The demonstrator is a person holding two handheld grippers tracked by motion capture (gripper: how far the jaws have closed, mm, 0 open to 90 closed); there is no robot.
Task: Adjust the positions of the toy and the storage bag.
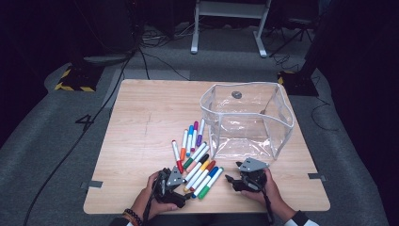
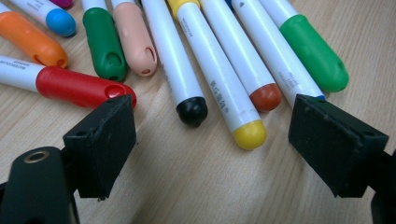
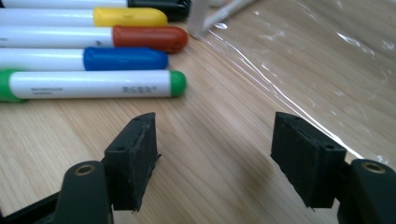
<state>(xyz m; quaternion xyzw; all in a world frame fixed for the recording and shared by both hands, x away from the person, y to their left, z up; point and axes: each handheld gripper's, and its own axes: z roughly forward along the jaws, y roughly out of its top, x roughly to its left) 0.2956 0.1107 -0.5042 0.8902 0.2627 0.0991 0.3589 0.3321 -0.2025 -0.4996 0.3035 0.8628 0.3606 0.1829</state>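
Observation:
Several coloured markers (image 1: 197, 160) lie in a loose row on the wooden table (image 1: 141, 117), just left of a clear plastic pouch (image 1: 247, 120) that stands open. My left gripper (image 1: 184, 194) rests on the table at the near end of the markers, open with nothing between its jaws. Close ahead of it lie a red-capped marker (image 2: 84, 87), a black-tipped marker (image 2: 191, 111) and a yellow-tipped marker (image 2: 249, 134). My right gripper (image 1: 228, 181) sits open and empty in front of the pouch. A green marker (image 3: 93, 84) and a blue-capped marker (image 3: 123, 59) lie just beyond it, with the pouch wall (image 3: 327, 60) at right.
The table's near edge (image 1: 207, 210) runs right under both hands. Grey carpet, cables and a white desk frame (image 1: 230, 23) lie beyond the table's far side. Bare wood stretches across the table's left half.

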